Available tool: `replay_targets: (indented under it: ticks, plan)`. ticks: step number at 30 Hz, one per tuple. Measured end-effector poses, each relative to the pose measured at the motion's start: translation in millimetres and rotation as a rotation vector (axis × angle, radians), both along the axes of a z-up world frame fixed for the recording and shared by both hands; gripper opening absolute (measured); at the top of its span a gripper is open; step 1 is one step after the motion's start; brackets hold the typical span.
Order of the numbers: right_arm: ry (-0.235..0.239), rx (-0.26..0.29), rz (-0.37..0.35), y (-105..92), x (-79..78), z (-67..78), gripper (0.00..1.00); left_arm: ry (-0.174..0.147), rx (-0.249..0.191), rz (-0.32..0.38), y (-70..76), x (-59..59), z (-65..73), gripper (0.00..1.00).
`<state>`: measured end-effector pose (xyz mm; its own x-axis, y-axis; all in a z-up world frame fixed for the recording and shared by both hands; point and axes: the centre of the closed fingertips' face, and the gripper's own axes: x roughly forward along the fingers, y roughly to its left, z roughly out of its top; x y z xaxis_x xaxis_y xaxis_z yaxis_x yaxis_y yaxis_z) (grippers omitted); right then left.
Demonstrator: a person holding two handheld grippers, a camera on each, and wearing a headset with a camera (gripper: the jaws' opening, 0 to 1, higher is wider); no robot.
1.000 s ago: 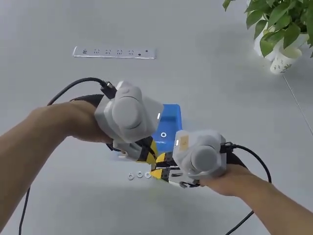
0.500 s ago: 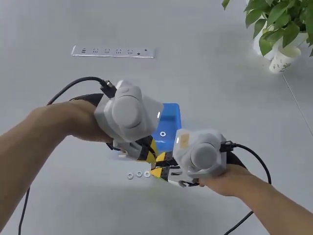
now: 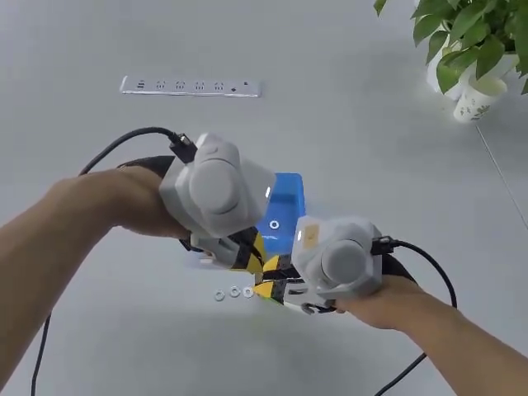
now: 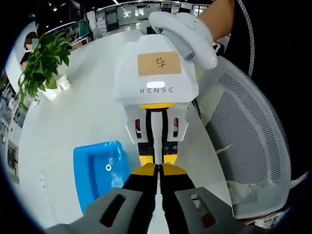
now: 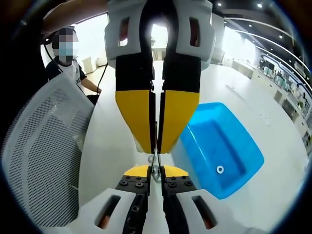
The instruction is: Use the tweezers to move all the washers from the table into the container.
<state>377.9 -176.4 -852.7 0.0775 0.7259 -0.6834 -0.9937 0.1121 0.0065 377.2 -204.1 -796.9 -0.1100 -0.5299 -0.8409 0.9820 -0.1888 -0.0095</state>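
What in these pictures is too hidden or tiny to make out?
Tweezers: right gripper view, a sliver between the fingers; tips hidden.
Washers: head view, tiny; the right gripper may cover more.
Blue container: head view, near end behind the left gripper.

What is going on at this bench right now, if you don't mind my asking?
A person holds a gripper in each hand, tip to tip just above the table. The left gripper and right gripper both seem shut on the thin tweezers between them, as if passing or adjusting them. One washer lies in the blue container. The other three washers lie in a row on the table beside the grippers, not yet picked up.
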Motion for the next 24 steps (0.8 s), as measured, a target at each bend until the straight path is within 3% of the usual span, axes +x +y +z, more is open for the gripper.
replay_targets:
  ticks: [24]
  plan:
    - [-0.018,0.009,0.013,2.4,-0.2,20.1,0.09,0.001,-0.001,0.003,1.7,0.2,20.6,0.04]
